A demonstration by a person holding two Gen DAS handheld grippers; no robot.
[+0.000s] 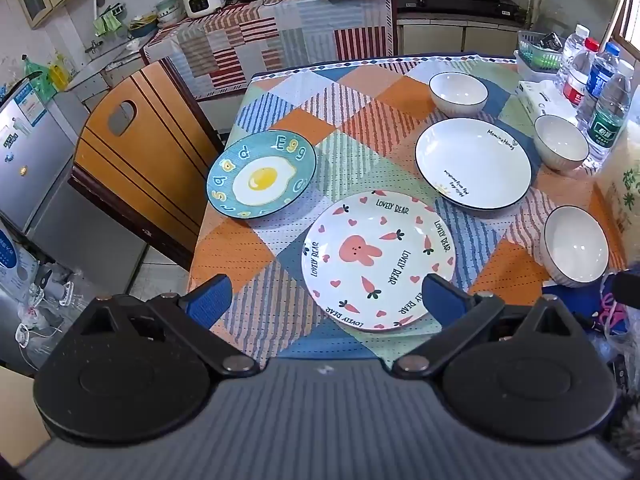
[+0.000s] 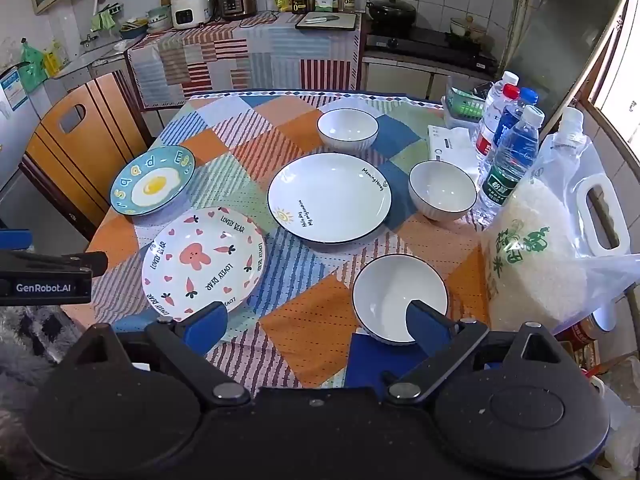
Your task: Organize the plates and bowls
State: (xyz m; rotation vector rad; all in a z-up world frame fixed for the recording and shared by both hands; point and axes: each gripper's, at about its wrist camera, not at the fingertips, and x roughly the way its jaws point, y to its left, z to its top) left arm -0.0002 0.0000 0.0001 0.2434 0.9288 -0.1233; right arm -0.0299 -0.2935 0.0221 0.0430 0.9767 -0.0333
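Six pieces of crockery lie loose on the checked cloth (image 2: 304,320), none stacked, none touching

Plates, three:
- egg plate (image 2: 152,185), blue, left of frame in the right wrist view, near the cloth's left edge
- bear plate (image 2: 204,262), pink print, lower left of centre, just below the egg plate
- white plate (image 2: 329,197), dark rim, centre of frame

Bowls, three, white with dark rims:
- far bowl (image 2: 347,128), upper centre, above the white plate
- side bowl (image 2: 442,190), right of the white plate, just beside the bottles (image 2: 510,148)
- near bowl (image 2: 400,298), lower right of centre, close to the rice bag (image 2: 548,256)

Grippers, two:
- left gripper (image 1: 324,300), fingers spread wide, nothing between them; its right finger overlaps the bear plate's lower right rim in the left wrist view, contact cannot be told
- right gripper (image 2: 316,324), fingers spread wide, nothing held; its right finger shows in front of the near bowl's lower edge, contact cannot be told

Progress: judged nil or nearly so. No plate rests on another, no bowl is nested. Left to do, as it appears: gather three plates into one pile, three bowls into another. Likely first items: bear plate for the left, near bowl for the right
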